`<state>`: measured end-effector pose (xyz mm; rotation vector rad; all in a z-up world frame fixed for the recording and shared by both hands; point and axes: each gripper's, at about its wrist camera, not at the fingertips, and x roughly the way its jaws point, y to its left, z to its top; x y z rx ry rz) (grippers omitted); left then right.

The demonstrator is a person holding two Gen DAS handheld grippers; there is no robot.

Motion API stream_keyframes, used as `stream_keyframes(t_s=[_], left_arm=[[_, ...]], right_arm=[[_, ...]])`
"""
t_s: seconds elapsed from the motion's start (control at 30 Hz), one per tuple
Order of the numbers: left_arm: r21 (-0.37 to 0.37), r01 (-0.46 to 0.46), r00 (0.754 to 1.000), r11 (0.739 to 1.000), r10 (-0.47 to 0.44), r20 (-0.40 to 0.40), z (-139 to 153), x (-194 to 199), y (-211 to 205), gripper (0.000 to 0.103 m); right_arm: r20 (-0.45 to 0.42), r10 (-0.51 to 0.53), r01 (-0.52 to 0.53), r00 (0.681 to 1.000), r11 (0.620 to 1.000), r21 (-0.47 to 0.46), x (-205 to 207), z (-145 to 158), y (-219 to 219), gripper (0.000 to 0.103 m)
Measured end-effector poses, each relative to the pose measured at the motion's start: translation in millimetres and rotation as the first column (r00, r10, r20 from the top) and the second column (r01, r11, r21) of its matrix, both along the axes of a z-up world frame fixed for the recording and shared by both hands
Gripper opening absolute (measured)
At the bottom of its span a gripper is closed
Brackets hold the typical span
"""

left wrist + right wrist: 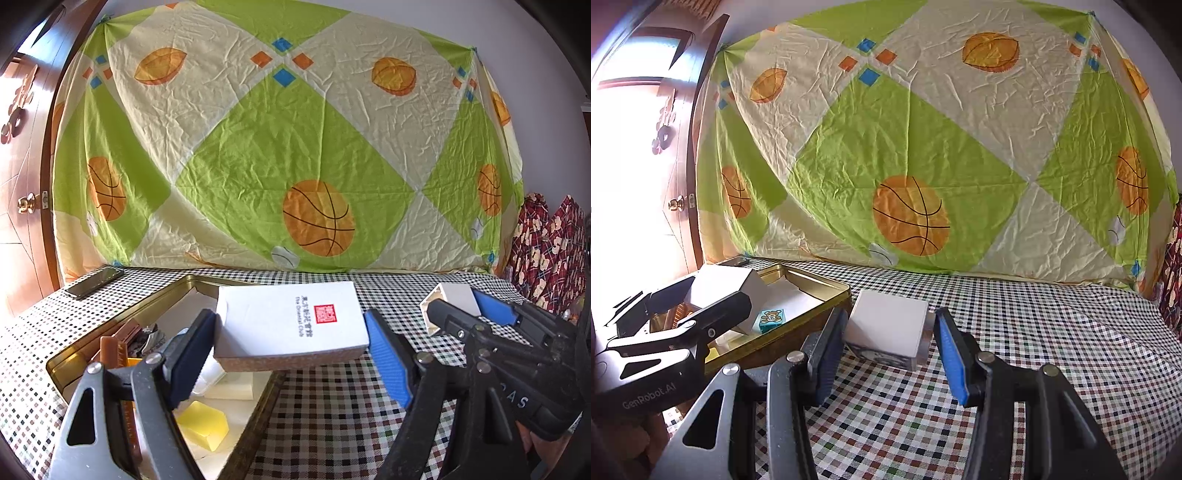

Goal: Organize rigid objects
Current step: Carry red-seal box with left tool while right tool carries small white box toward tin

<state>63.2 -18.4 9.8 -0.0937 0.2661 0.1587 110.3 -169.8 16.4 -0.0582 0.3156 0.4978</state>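
The left gripper [291, 354] is clamping a flat white box [295, 321] with a red seal across its width, the pads pressing both short sides, and is holding it level in the air over the near right corner of the gold tin [207, 282]. Inside the tin a yellow block [205, 428], some pale blocks, brown pieces and, in the right wrist view, a small teal cube [770, 320] with a bear picture are already lying. The right gripper [890, 354] is holding a white cube-shaped box [890, 325] above the checked tablecloth [1052, 332], just to the right of the tin's wall; its left pad is pressing the box's side, while on the right a clear edge of the box is sitting at the blue pad, so the grip is looking snug but contact there is hard to confirm. Judging by this, the step in hand is carrying both boxes to the tin for stowing. The next move is probably calling for the flat box to be lowered into the free floor space without landing on the yellow block, then released, with the cube following into what room is remaining.
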Motion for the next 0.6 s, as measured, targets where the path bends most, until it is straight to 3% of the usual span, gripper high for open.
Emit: stream_keyframes(t_s=[0.6], left_arm=[[0.006, -0.016, 1.0, 1.0, 0.016, 0.015, 1.9, -9.8, 6.9, 0.081]], right_arm=[[-0.006, 0.019, -0.019, 1.0, 1.0, 0.006, -4.7, -0.6, 19.4, 0.051]])
